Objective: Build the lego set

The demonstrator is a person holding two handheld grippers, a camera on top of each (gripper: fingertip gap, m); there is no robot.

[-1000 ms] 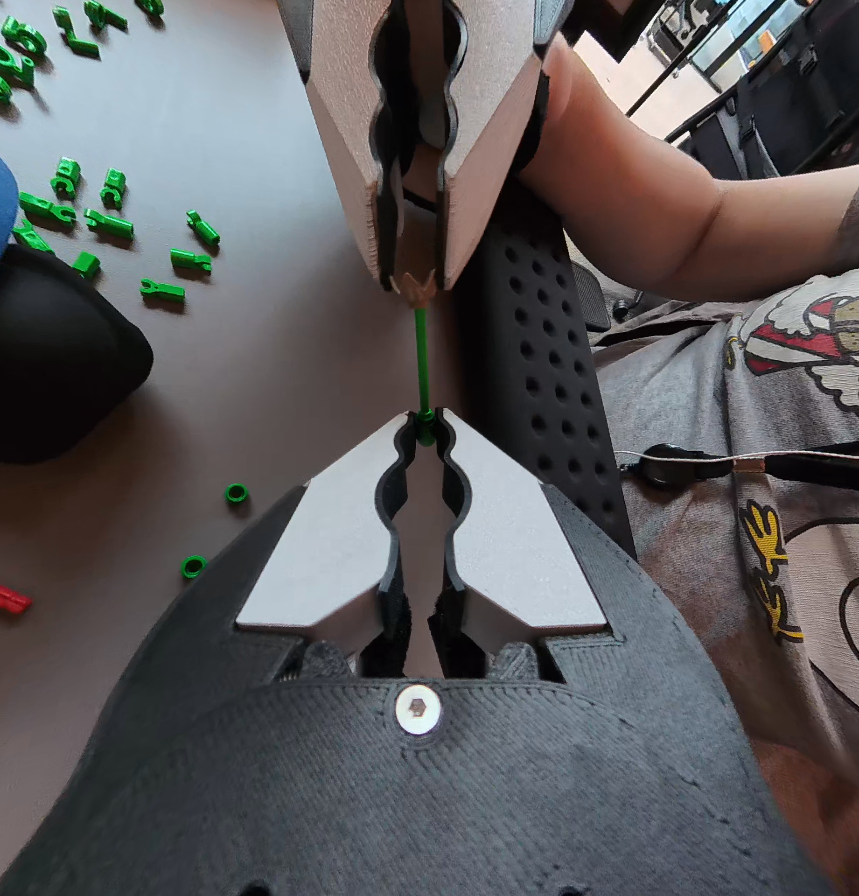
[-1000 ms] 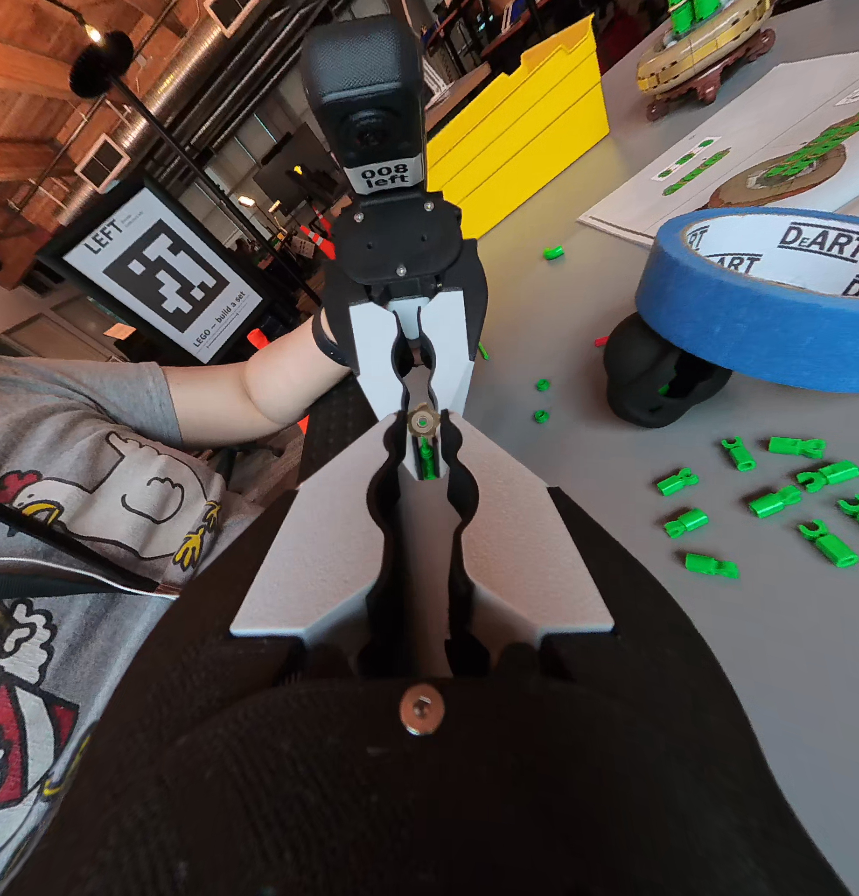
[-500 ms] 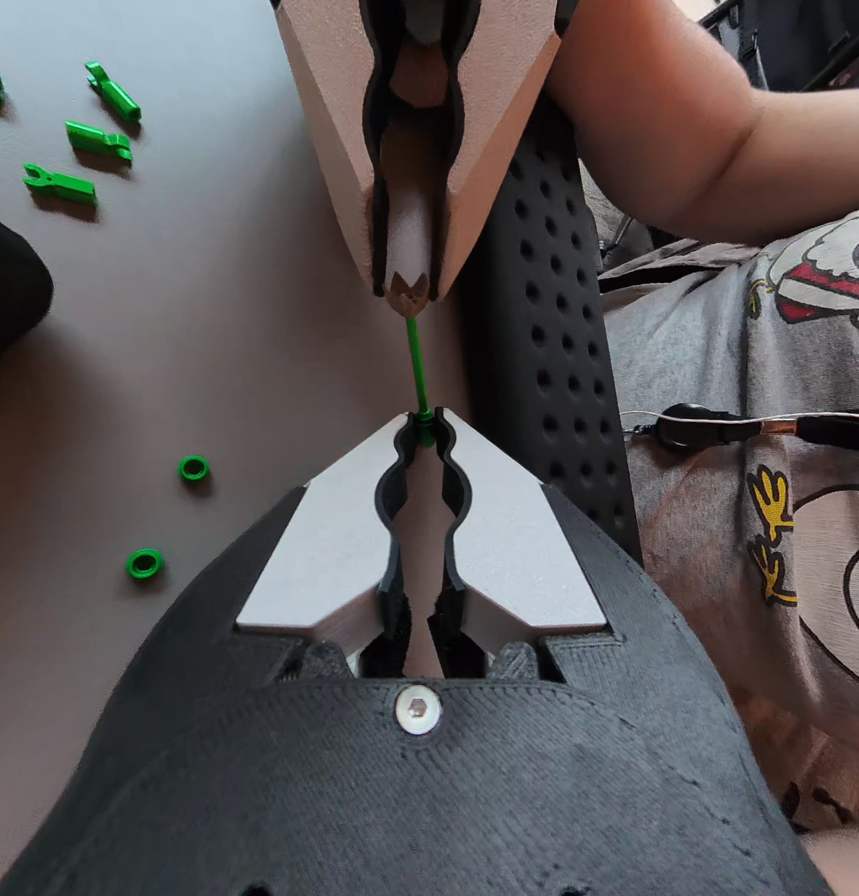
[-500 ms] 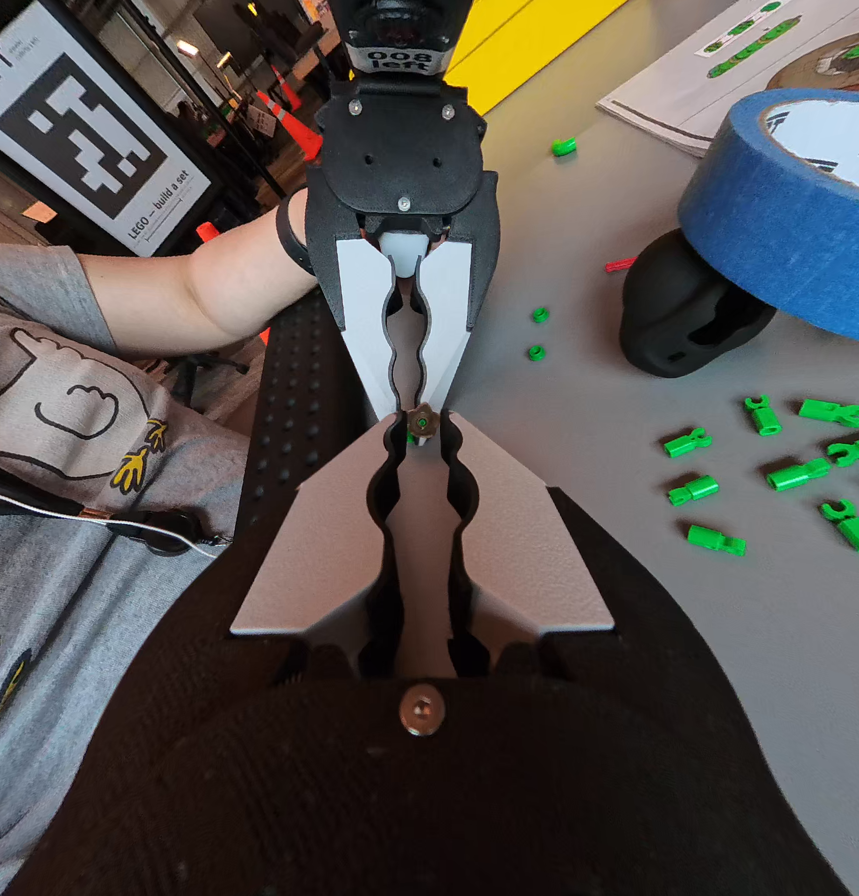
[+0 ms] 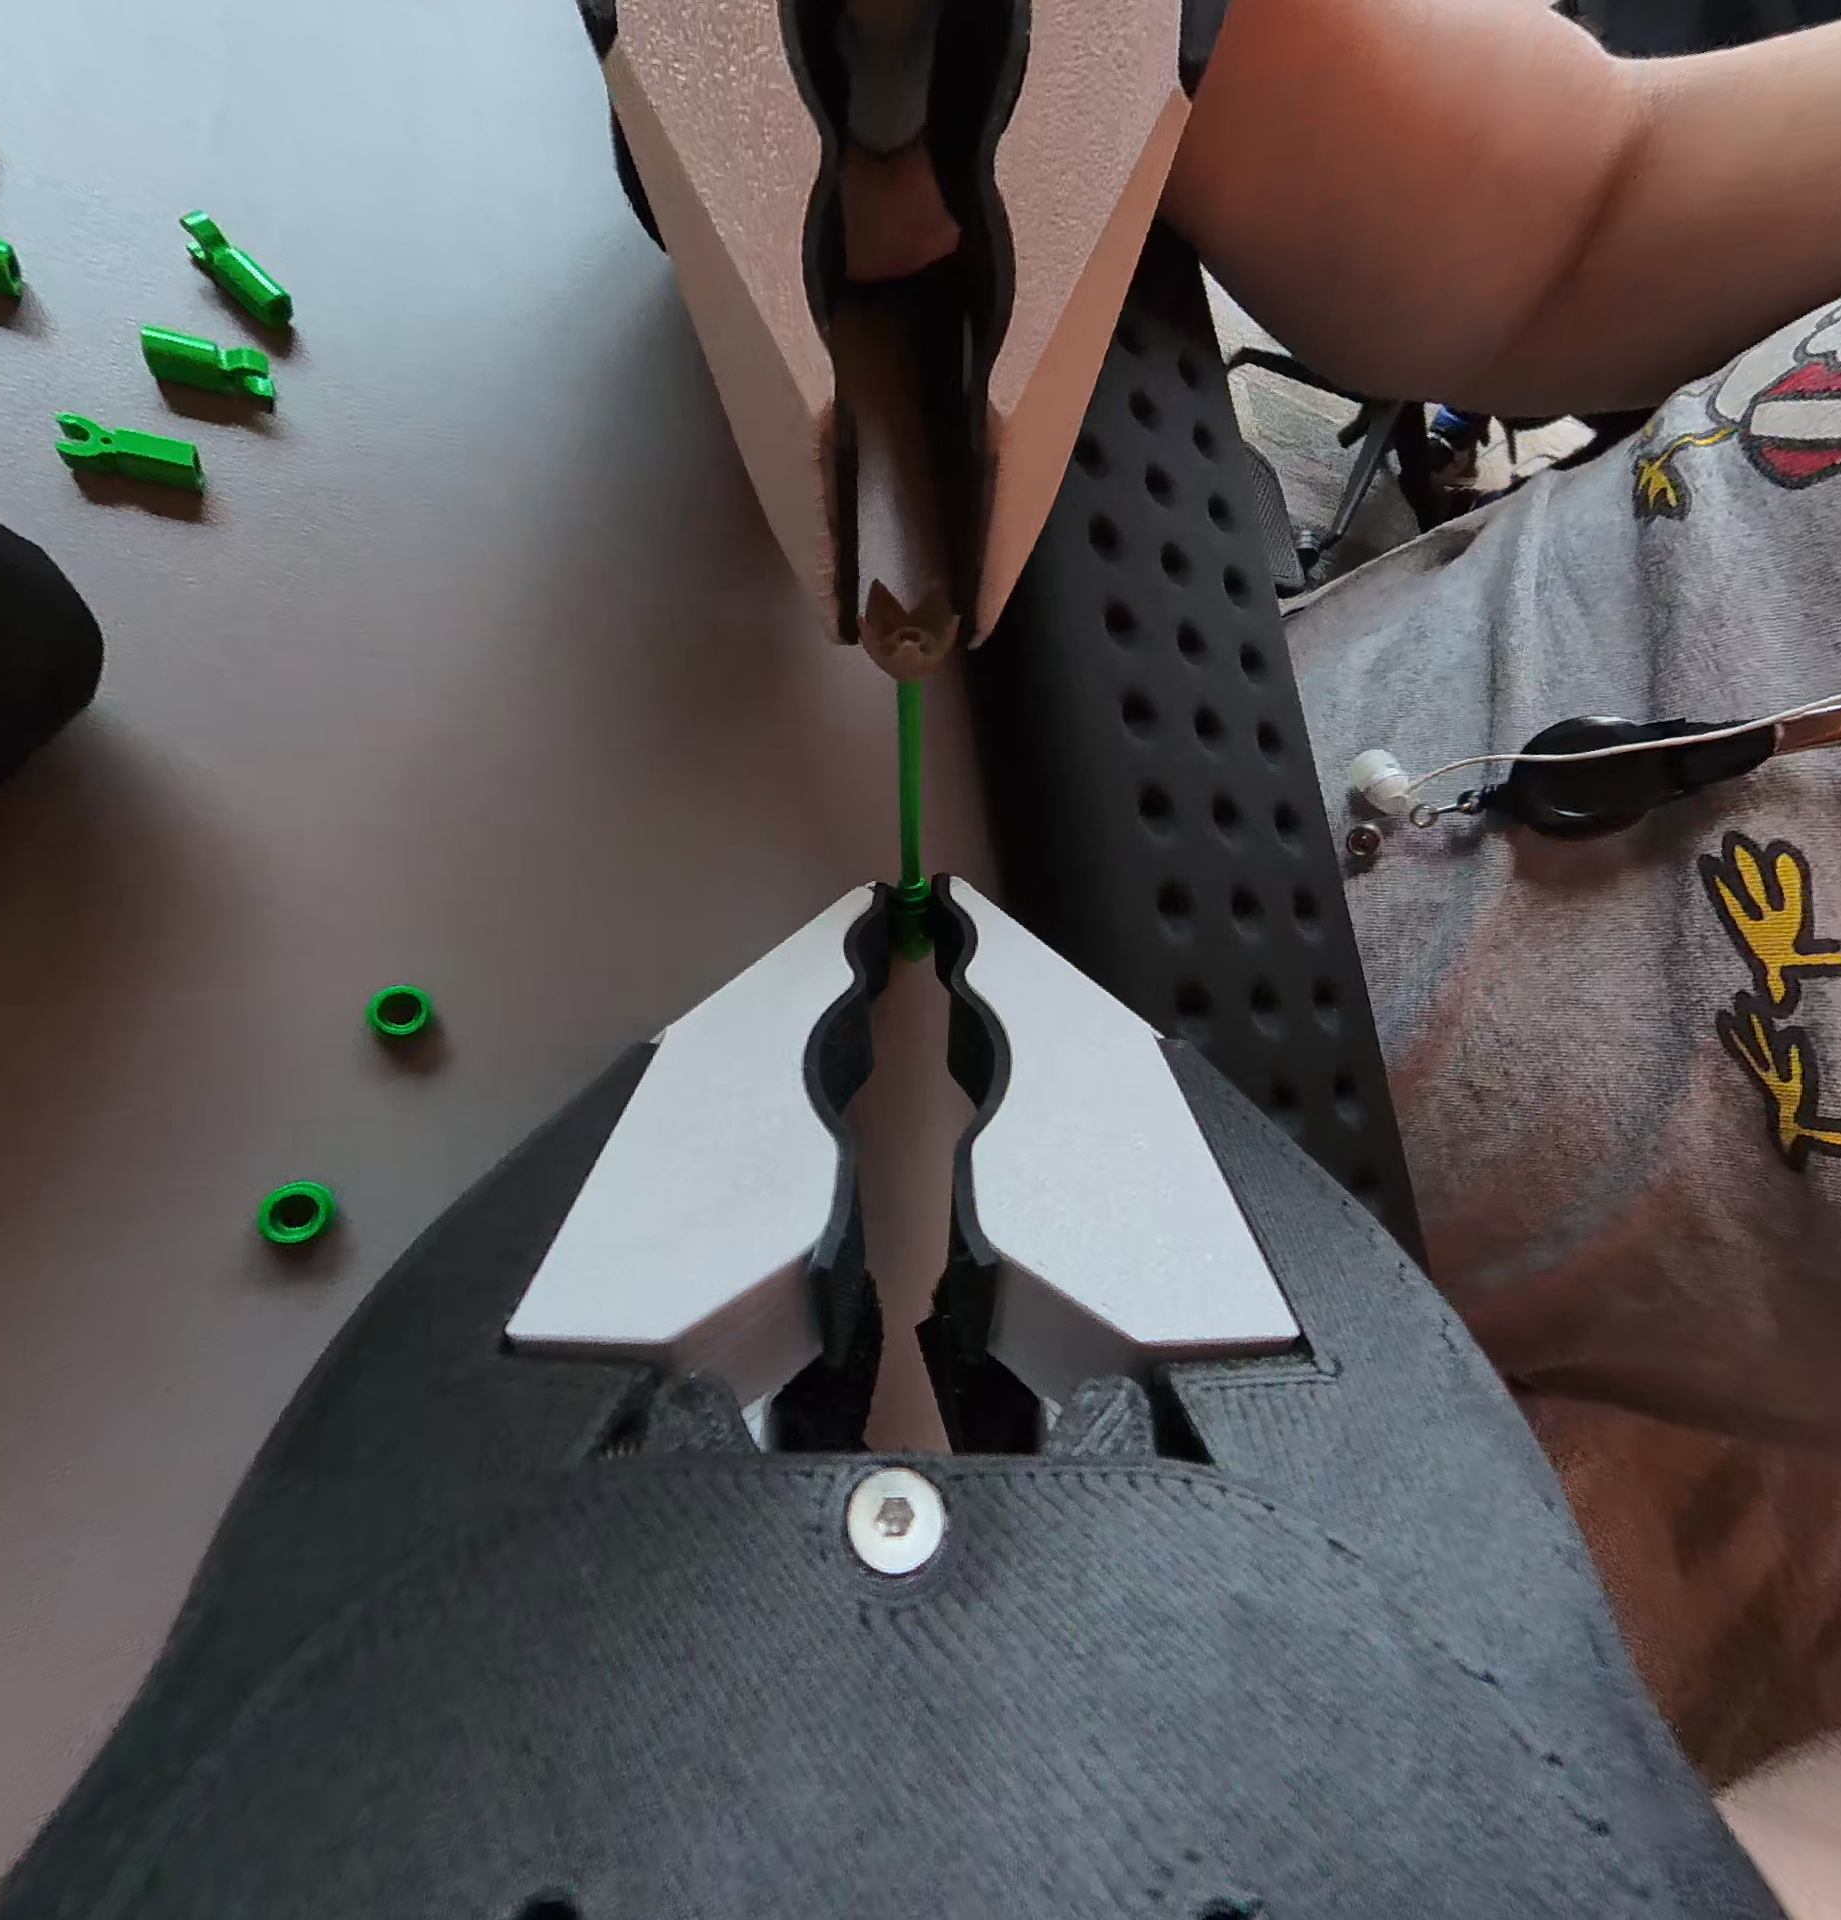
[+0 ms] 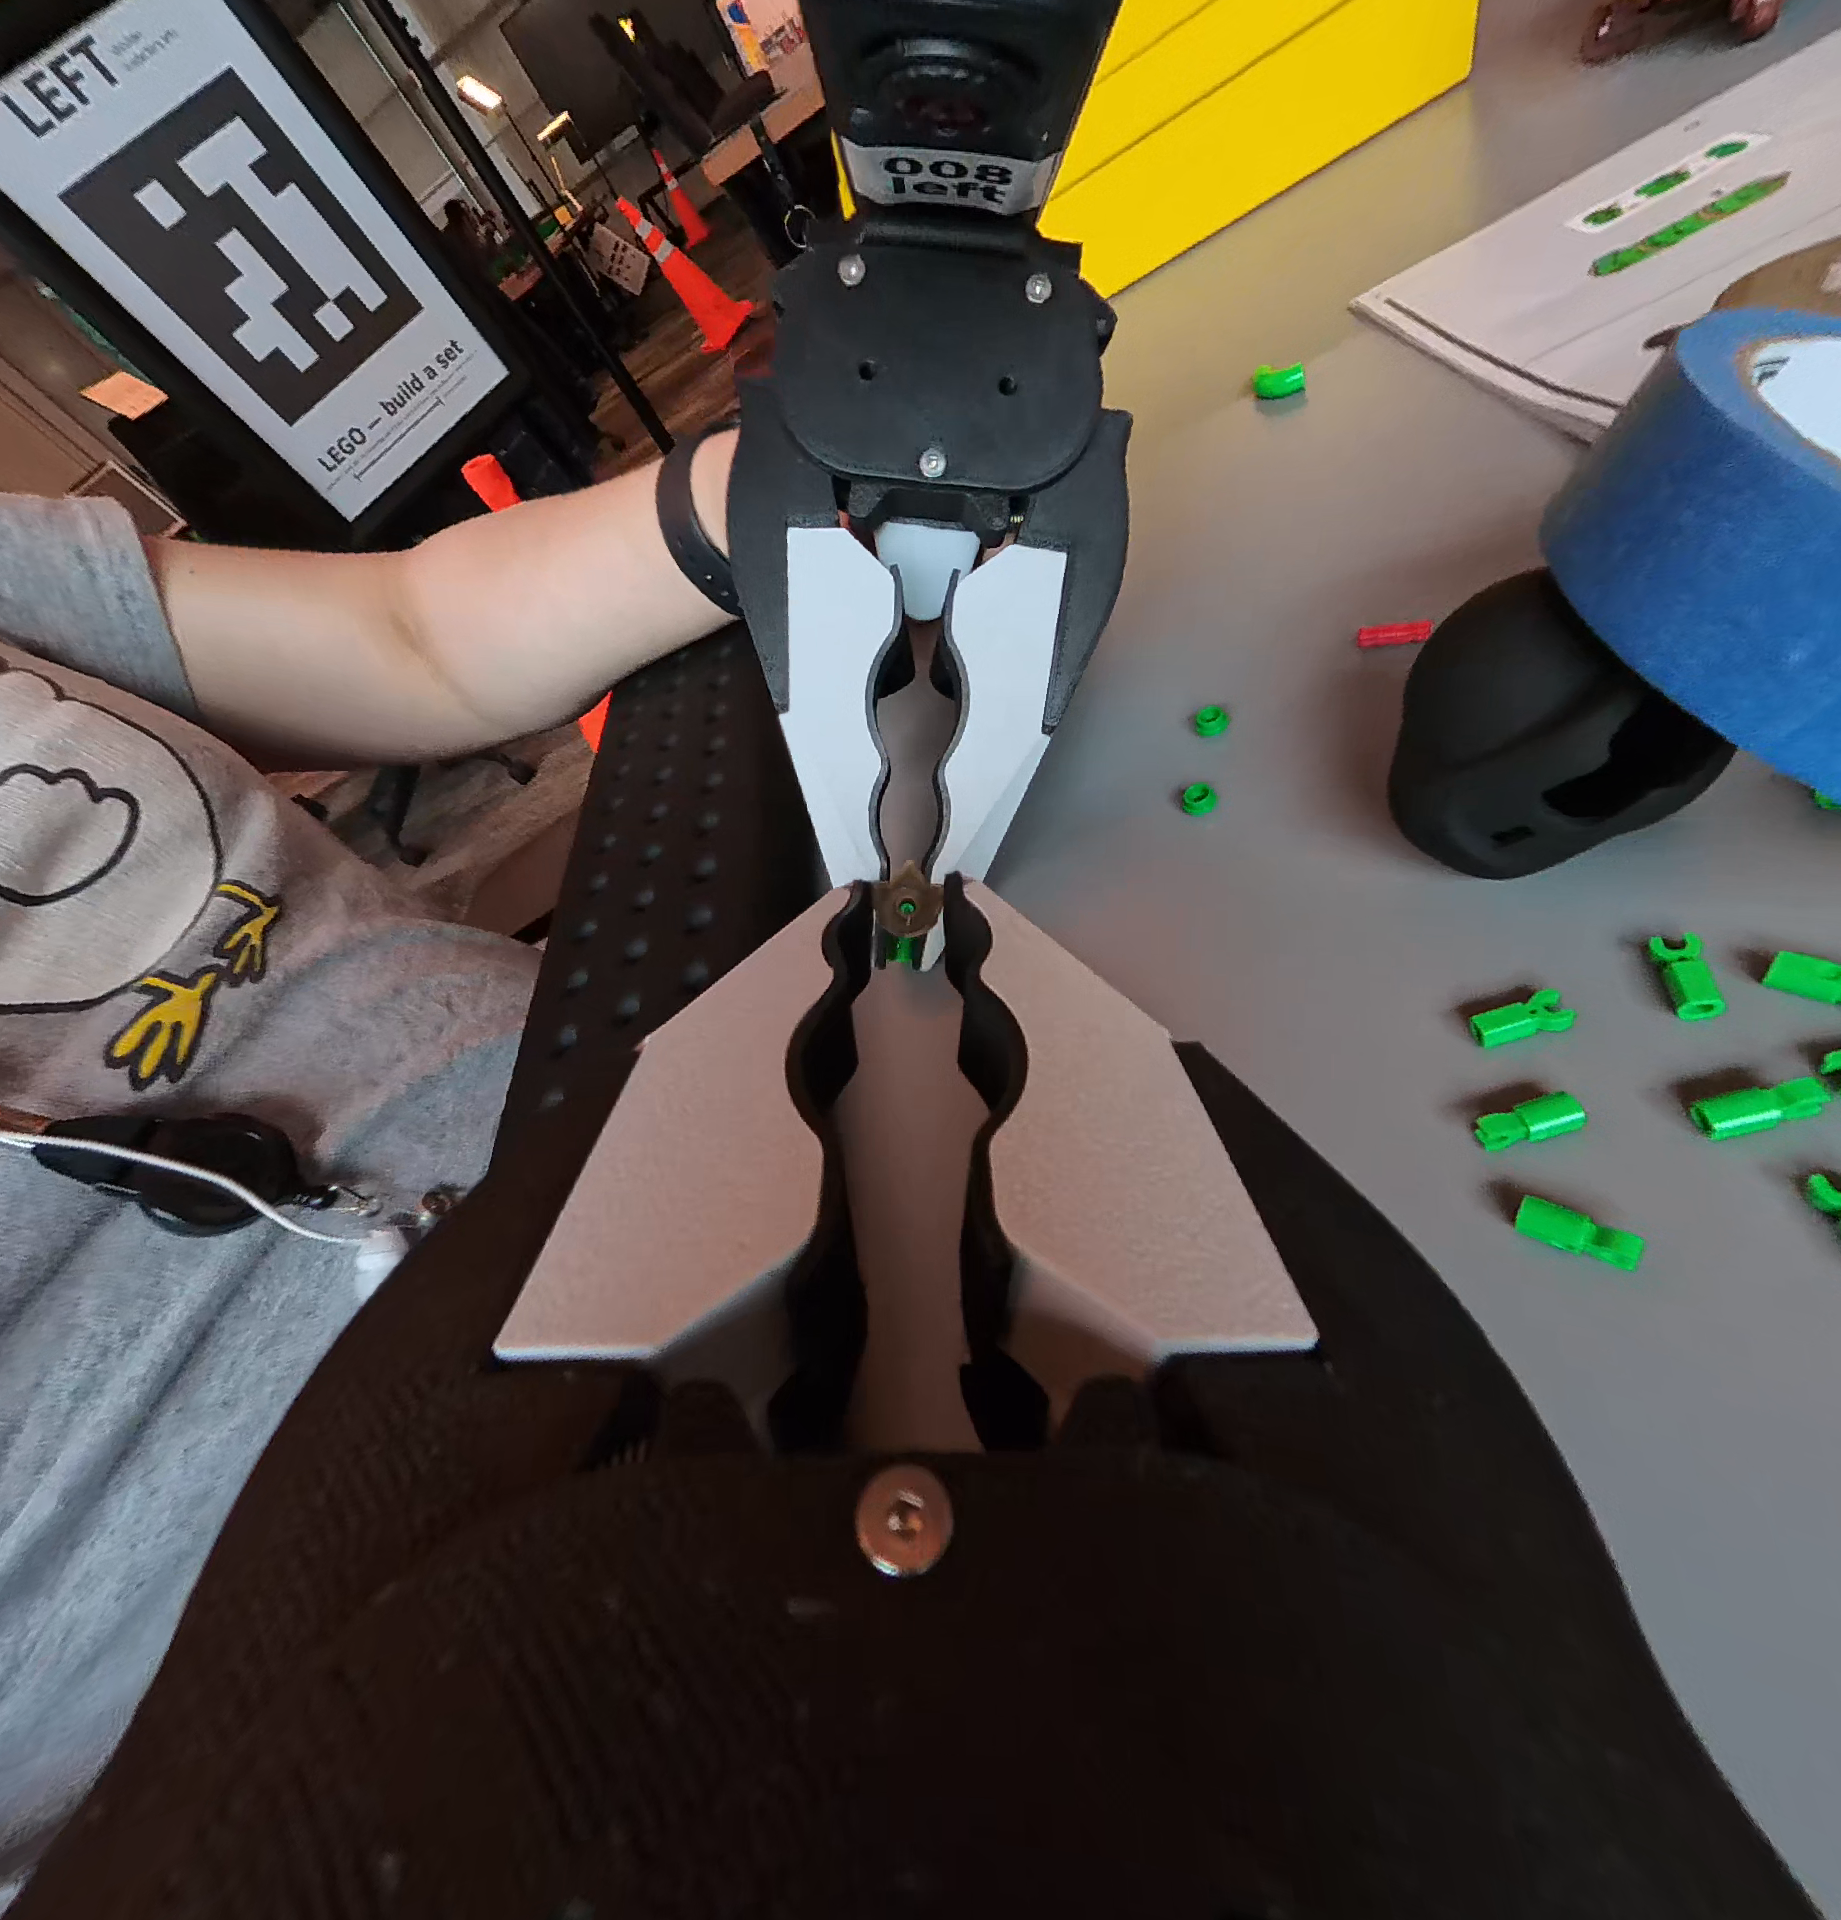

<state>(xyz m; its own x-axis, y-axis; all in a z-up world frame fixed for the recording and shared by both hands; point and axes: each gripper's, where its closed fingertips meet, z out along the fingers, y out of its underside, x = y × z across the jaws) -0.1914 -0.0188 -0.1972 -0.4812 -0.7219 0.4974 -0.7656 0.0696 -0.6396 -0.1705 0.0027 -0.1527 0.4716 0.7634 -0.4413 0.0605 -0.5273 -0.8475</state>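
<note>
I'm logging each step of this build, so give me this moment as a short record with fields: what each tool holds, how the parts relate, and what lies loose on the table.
left tool: shut on the near end of the thin green rod
right tool: shut on the small brown flower-shaped piece
relation: the tools face each other tip to tip; the rod's far end sits in the brown piece's centre hole
loose on table: two green rings, several green clip pieces
other items: blue tape roll, black rounded object
</note>
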